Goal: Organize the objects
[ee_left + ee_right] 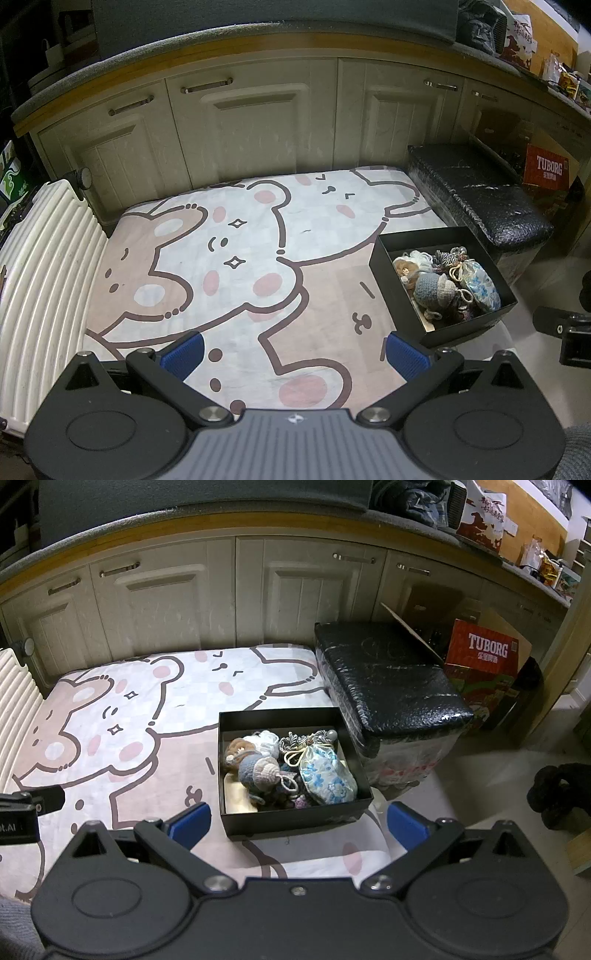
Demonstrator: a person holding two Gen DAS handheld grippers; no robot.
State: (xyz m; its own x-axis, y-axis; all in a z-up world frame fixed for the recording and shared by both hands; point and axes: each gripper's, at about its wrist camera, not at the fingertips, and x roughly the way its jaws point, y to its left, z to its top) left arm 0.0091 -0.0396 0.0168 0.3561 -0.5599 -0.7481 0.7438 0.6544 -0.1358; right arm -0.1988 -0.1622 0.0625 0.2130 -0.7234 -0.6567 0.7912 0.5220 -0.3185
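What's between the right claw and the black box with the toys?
Nothing but bare bear-print blanket. The right wrist view shows the open right gripper just short of the black box, its fingers not touching it.

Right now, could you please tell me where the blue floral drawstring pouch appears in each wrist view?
Left wrist: blue floral drawstring pouch sits at right, in the black box, far-right side.
Right wrist: pouch sits centre, right half of the same box.
Shared landmark: red Tuborg carton, right background.

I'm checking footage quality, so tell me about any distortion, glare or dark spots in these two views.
Left wrist view: fisheye bends the counter into an arc; corners go dark. Right wrist view: same bowing, glare streaks on the black wrapped bundle, box contents sharp and evenly lit.
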